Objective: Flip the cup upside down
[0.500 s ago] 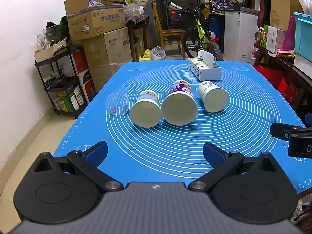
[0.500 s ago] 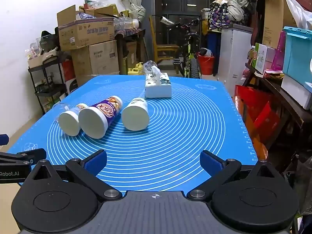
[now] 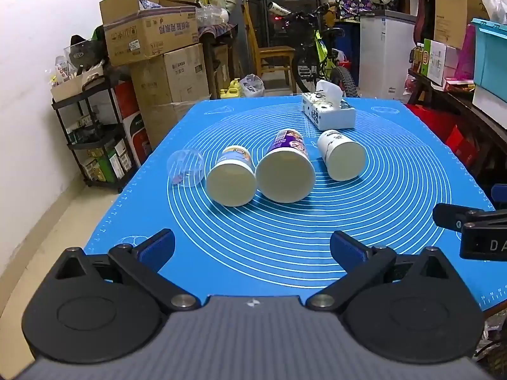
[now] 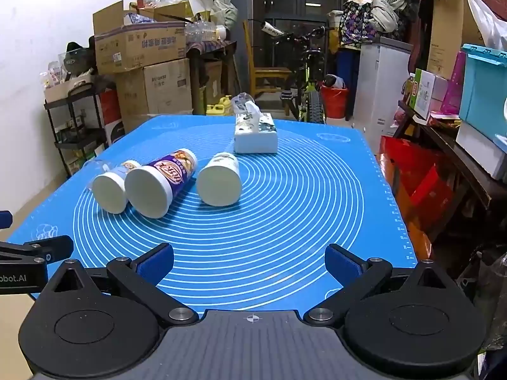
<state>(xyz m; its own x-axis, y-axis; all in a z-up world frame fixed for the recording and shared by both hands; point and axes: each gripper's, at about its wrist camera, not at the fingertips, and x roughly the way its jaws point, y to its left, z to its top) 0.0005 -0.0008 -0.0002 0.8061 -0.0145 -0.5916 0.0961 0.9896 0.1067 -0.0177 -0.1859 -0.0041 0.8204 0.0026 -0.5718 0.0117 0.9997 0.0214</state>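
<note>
Four cups lie on their sides in a row across the blue silicone mat [image 3: 396, 190] that covers the worktop: a clear plastic cup [image 3: 185, 167] at the left end, then a small paper cup [image 3: 231, 177], a larger purple-printed cup [image 3: 285, 171] and a white printed cup [image 3: 343, 158], with a tissue box [image 3: 329, 112] just behind the last. None has yet been set upside down. Each cup's long axis runs roughly away from the cameras, with a round end facing the fingers; whether that end is mouth or base cannot be told. All cups lie ahead of and well apart from both tools. From the left gripper [image 3: 252, 247] the row sits ahead and centred, the purple-printed cup nearly on its line; from the right gripper [image 4: 248, 261] the row lies ahead and to the left, the white printed cup [image 4: 218, 180] being closest to its line. Judgement: the left gripper is better placed for the two left cups, the right for the white one. Both grippers are held low and level near the mat's near edge, side by side, fingers spread wide and holding nothing. Any grasp across a cup's width should need the wrist brought in from above or the side.
</note>
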